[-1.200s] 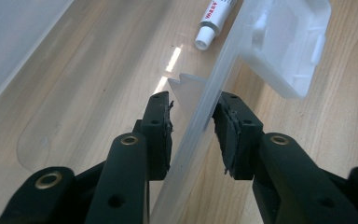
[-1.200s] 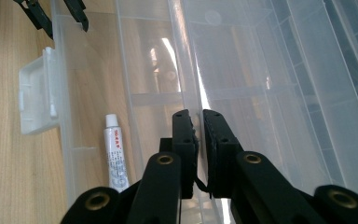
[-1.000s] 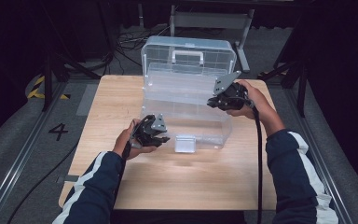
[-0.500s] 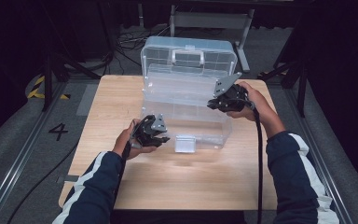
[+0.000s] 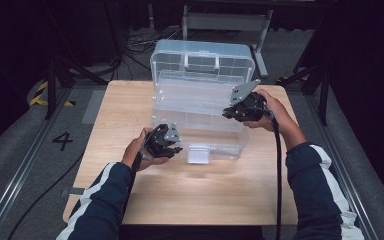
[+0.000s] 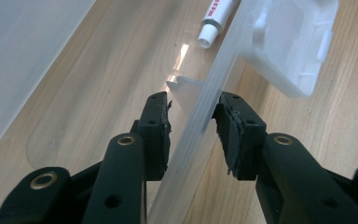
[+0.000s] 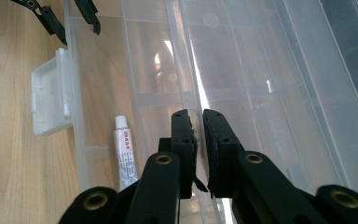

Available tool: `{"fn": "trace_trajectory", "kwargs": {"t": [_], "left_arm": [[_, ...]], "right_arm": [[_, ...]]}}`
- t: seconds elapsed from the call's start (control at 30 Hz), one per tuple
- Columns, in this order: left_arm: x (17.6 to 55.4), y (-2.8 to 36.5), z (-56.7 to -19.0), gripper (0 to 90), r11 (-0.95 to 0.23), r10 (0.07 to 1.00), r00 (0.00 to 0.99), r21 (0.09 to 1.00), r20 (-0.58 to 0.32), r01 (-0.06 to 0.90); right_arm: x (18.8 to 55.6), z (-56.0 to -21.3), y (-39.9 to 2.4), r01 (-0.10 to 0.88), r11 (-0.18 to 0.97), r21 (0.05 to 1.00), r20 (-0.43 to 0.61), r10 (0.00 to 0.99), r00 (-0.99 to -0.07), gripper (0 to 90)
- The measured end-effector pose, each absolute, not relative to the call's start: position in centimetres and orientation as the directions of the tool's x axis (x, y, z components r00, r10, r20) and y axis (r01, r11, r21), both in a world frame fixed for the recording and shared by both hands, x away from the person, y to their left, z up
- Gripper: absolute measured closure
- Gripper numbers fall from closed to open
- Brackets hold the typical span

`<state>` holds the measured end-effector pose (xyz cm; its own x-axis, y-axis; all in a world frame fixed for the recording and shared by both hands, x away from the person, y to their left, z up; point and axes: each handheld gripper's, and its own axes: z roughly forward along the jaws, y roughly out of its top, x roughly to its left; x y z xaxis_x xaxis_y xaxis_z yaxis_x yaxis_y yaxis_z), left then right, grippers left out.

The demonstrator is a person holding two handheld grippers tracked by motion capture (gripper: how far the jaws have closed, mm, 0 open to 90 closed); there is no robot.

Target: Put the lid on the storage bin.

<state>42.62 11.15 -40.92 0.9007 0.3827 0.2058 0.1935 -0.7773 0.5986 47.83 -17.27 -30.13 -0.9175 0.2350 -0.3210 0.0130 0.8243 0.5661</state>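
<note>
A clear plastic organiser box [image 5: 200,107] stands on the wooden table with its lid upright at the back. My left gripper [image 5: 175,149] is at the box's front left, its jaws [image 6: 191,114] closed on the clear front wall [image 6: 200,126], one inside and one outside. My right gripper [image 5: 228,114] reaches in from the right, shut [image 7: 196,122] on a thin clear partition edge [image 7: 200,93] inside the box. A small white tube with red print [image 7: 126,156] lies in a front compartment, also seen past the left jaws as the tube's cap end [image 6: 214,21].
The white front latch [image 5: 199,154] hangs open over the table beside my left gripper. The table's near half [image 5: 195,195] is bare wood. Stands, cables and a grey floor surround the table. My left gripper's jaw tips [image 7: 60,18] show far off in the right gripper view.
</note>
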Motion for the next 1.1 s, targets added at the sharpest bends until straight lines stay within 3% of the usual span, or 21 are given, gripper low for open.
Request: {"fn": "trace_trajectory", "kwargs": {"t": [0.53, 1.1], "left_arm": [[42.0, 12.3, -39.3, 65.4, -0.749, 0.369, 0.908, 0.642, 0.198, 0.164], [40.7, 15.7, -37.0, 79.1, -0.721, 0.4, 0.889, 0.676, 0.224, 0.154]], "right_arm": [[47.7, -30.3, -17.5, 0.015, 0.814, 0.581, -0.32, 0.245, -0.915, 83.0], [47.6, -30.5, -17.6, 0.021, 0.804, 0.594, -0.314, 0.256, -0.914, 82.6]]}}
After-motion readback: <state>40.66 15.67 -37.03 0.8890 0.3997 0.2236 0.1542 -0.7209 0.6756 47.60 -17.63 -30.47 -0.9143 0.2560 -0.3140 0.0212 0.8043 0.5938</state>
